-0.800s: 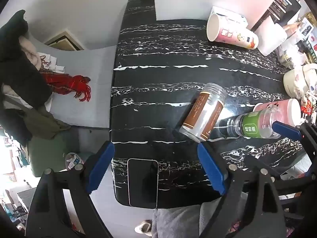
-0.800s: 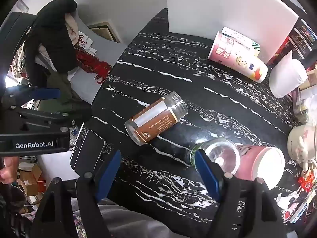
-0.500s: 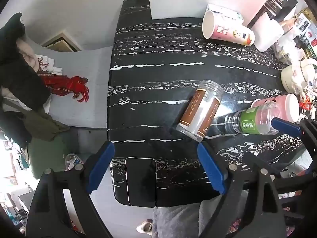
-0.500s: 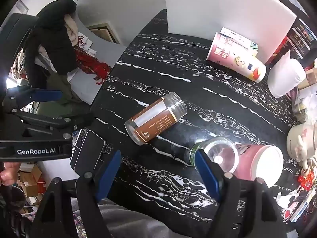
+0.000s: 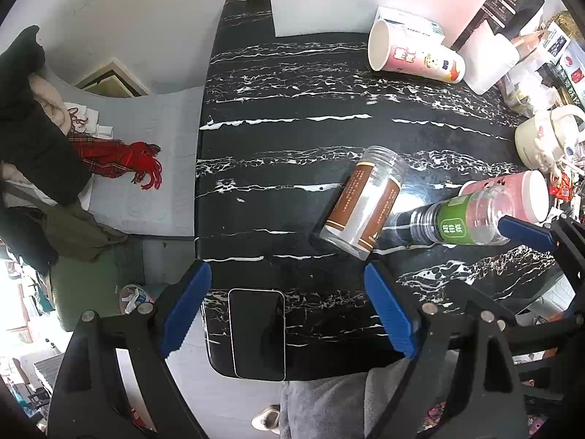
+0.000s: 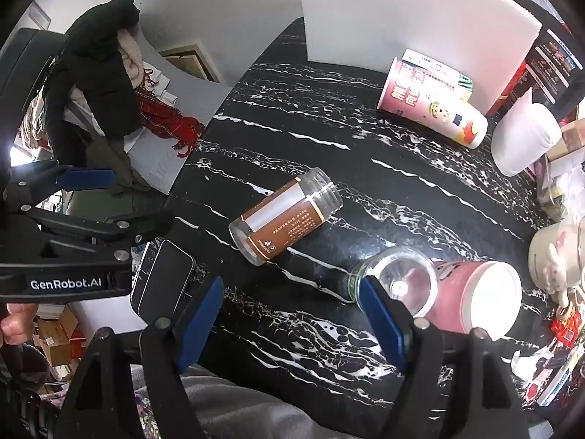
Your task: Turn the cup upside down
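**A cluttered room around a black marbled surface**

A glossy black surface [image 5: 292,153] veined with white is seen from above. A white board [image 6: 402,22] is propped at its far end, against a pale grey wall [image 5: 128,11]. To the left, a light quilted bed [image 5: 157,139] is piled with dark clothes [image 6: 98,73] and a red tartan scarf [image 5: 117,155]. Cardboard boxes [image 6: 55,333] are stacked on the floor. Bright daylight is reflected on the surface.

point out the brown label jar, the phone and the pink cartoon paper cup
brown label jar [image 6: 283,219], right wrist view, on its label
phone [image 5: 259,333], left wrist view, middle of screen
pink cartoon paper cup [image 5: 416,55], left wrist view, on its side wall
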Tool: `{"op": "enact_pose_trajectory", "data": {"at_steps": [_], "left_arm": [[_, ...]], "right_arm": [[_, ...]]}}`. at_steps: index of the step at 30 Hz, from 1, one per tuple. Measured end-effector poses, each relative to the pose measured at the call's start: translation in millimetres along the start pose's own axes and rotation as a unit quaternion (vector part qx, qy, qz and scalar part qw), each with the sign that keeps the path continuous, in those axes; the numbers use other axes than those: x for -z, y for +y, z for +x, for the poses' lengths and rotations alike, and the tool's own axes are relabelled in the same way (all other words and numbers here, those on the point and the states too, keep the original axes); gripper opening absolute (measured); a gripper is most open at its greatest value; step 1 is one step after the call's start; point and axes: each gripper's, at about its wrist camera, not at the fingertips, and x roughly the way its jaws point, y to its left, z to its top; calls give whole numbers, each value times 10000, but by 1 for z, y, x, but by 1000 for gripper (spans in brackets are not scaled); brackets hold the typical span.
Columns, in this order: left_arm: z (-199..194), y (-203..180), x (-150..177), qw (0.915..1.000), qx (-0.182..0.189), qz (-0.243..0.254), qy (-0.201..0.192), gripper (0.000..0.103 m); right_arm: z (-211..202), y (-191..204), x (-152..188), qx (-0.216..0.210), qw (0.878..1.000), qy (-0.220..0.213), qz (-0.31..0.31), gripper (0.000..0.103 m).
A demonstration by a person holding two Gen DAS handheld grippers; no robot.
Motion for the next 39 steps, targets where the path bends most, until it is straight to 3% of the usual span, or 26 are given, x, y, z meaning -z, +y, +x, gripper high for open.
{"op": "enact_pose_trajectory", "data": {"at_steps": [39], "left_arm": [[-7,-2,2,9999,-7,84,-59,85]], "right_arm": [[-6,0,3,41,10000,-10,44,77]]}}
